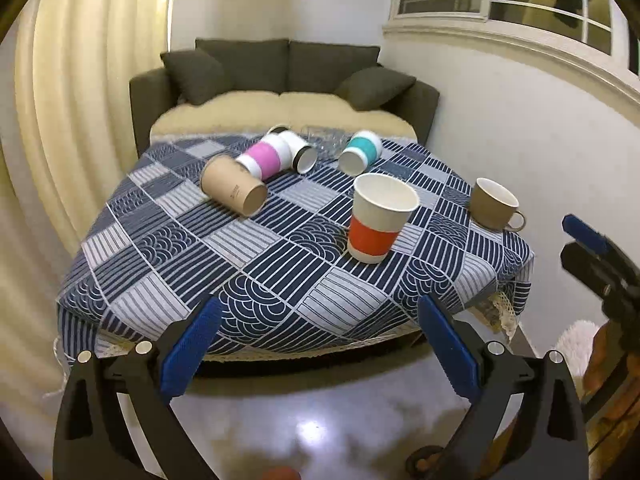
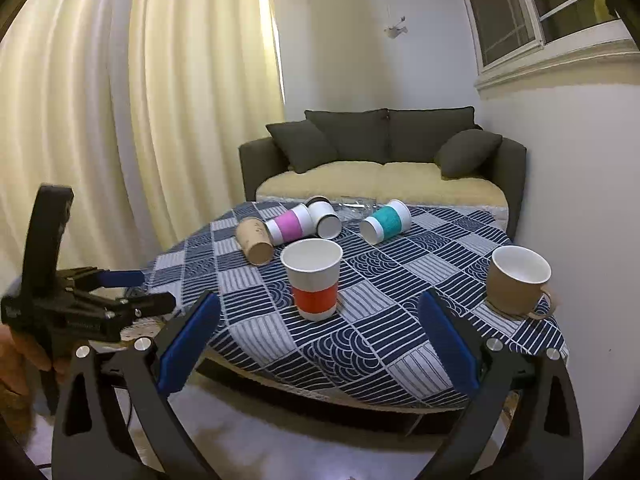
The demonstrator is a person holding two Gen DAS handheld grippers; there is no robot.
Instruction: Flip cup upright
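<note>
Several cups sit on the patterned tablecloth [image 1: 160, 240]. A brown paper cup [image 1: 234, 190] [image 2: 254, 240], a pink-banded cup [image 1: 262, 158] [image 2: 288, 224], a white cup [image 1: 298, 152] [image 2: 326, 220] and a teal-banded cup [image 1: 360, 152] [image 2: 386, 220] lie on their sides. An orange-banded cup [image 1: 378, 218] [image 2: 314, 278] and a brown mug [image 1: 496, 204] [image 2: 518, 280] stand upright. My left gripper [image 1: 320, 344] is open and empty before the table's near edge. My right gripper [image 2: 318, 344] is open and empty, also short of the table.
A dark sofa [image 1: 280, 76] [image 2: 384, 148] stands behind the table. Curtains [image 2: 140, 100] hang at the left, a white wall [image 1: 500, 128] is close on the right. Crumpled clear plastic [image 1: 324, 138] lies at the table's far edge. The left gripper shows in the right wrist view [image 2: 120, 288].
</note>
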